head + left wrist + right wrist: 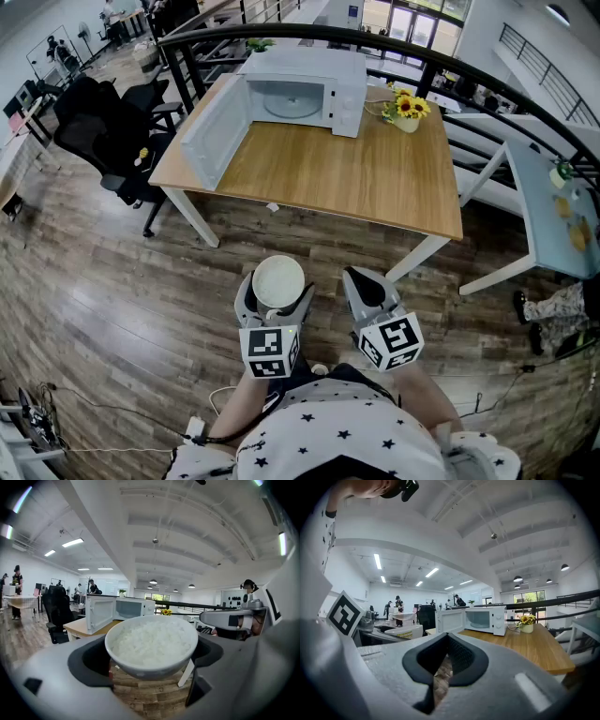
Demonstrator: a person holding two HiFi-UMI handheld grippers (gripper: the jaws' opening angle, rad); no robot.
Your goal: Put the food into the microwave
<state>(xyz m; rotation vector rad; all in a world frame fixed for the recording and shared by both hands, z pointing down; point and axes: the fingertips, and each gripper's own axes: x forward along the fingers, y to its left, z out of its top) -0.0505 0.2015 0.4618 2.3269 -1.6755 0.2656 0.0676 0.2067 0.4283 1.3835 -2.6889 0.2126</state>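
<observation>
White bowl of rice (152, 644), gripped between the wide-spread jaws of the left gripper (277, 289), held above the wooden floor (112, 300), well short of the table (356, 178). Just beside, right gripper (440, 677), jaws closed on nothing. Farther off, on the table, white microwave (309, 89) with door (214, 131) swung open, yellow flowers (408, 108) alongside.

Round white ceramic bowl (278, 279), heaped white rice (152, 641). Boxy white microwave (305, 89), pale grey inside. Light honey-wood tabletop (356, 178), white legs (192, 217). Brown wooden plank floor (103, 309), streaky mixed tones. Yellow sunflowers (410, 105), cream pot (407, 123). Grey left gripper (277, 292), grey right gripper (366, 279), black pads; marker cubes (267, 349) black-and-white squares. Person's shirt (347, 441) white, dark stars.
</observation>
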